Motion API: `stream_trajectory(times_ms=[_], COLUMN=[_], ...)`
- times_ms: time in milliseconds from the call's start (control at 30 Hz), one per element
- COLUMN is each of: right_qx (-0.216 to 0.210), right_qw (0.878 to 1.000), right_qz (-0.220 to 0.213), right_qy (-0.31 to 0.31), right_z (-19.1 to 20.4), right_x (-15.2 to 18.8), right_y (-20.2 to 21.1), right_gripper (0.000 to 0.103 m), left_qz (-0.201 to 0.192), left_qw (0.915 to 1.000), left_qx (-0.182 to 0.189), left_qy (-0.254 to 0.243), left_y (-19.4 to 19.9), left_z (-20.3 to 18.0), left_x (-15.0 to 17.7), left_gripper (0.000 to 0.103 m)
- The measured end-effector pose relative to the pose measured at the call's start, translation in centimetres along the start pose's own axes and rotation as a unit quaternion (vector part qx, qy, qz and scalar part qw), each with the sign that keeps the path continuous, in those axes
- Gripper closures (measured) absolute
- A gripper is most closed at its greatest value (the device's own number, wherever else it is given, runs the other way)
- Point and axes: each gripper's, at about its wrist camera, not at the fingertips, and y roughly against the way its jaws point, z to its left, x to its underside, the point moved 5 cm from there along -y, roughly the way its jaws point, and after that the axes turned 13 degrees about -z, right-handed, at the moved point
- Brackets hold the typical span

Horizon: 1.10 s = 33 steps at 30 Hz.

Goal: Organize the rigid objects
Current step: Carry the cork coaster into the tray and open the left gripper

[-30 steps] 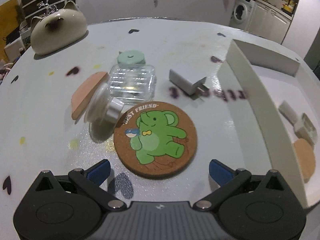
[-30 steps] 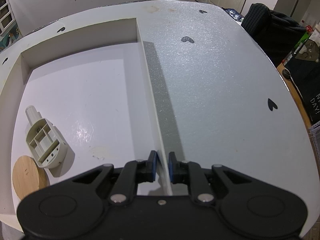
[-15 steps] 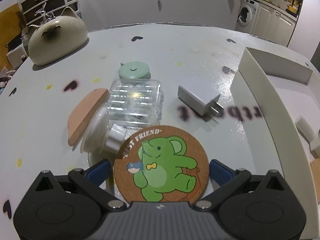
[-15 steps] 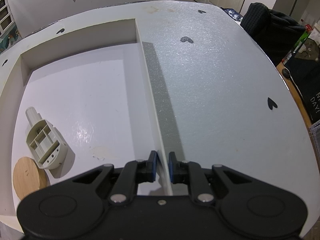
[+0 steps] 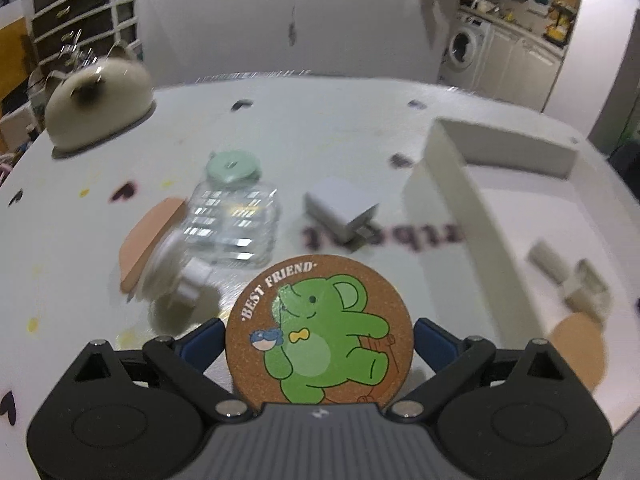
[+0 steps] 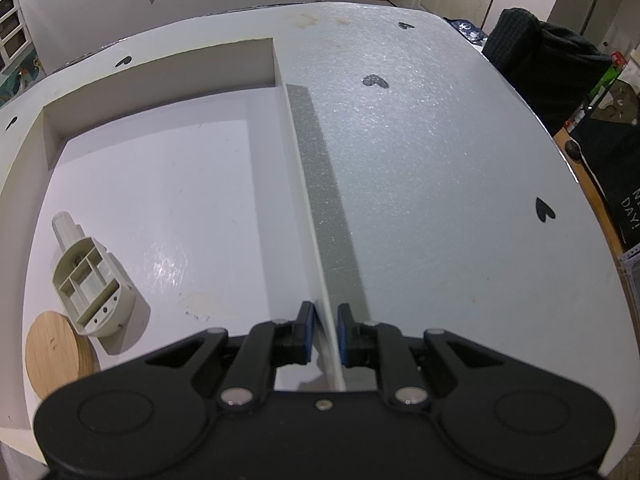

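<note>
Mid pick-up: cork coaster (image 5: 320, 320) caught by its rim across the wide-spread left claw (image 5: 318, 340), jaws just closing in on it. Tilted up off the counter (image 5: 80, 240), left of the tray (image 5: 460, 200), just outside its wall. Right claw (image 6: 323, 332) almost fully shut, pinching the tray's right-hand wall, apparently to steady it. Already inside the tray, near left corner: wooden disc (image 6: 56, 352) and beige plastic part (image 6: 90, 280). Left of the tray, unsorted: clear box (image 5: 232, 224), white charger (image 5: 340, 208). Next, by judgement: carry over the wall with clearance, lower flat inside the tray, then spread the jaws. Thin rim grip, so no sudden tilting.
</note>
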Motion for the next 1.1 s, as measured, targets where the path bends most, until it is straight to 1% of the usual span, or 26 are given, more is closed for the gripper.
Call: stream_trajectory(times_ms=[133, 300, 467, 600, 733, 833, 967, 1100], right_qx=[-0.005, -0.017, -0.019, -0.024, -0.037, -0.055, -0.068, -0.070], right_qw=[1.000, 1.000, 1.000, 1.000, 0.999, 0.998, 0.996, 0.996], right_qz=[-0.002, -0.003, -0.004, -0.008, 0.000, 0.012, 0.017, 0.019], right_qy=[0.001, 0.003, 0.018, 0.015, -0.001, -0.027, -0.046, -0.052], right_z=[-0.1, -0.3, 0.0, -0.1, -0.6, -1.3, -1.7, -1.7], right_x=[0.1, 0.0, 0.0, 0.2, 0.0, -0.2, -0.2, -0.2], right_y=[0.0, 0.0, -0.1, 0.1, 0.0, -0.3, -0.5, -0.5], right_gripper=[0.090, 0.092, 0.092, 0.093, 0.094, 0.095, 0.097, 0.097], left_qz=[-0.025, -0.048, -0.053, -0.046, -0.022, 0.012, 0.054, 0.084], left_qw=[0.9992, 0.9951, 0.9875, 0.9786, 0.9642, 0.9536, 0.9419, 0.9290], left_qx=[0.030, 0.078, 0.138, 0.186, 0.239, 0.274, 0.304, 0.332], left_qy=[-0.010, -0.036, -0.055, -0.077, -0.113, -0.125, -0.133, -0.140], left_y=[1.2, 1.9, 1.5, 1.5, 1.8, 1.7, 0.8, -0.3], left_z=[-2.7, -8.0, -14.3, -18.7, -22.5, -24.2, -25.6, -26.8], left_x=[-1.9, -4.0, -5.5, -5.5, -3.7, -1.6, 0.6, 1.7], left_gripper=[0.004, 0.004, 0.004, 0.004, 0.004, 0.004, 0.004, 0.004])
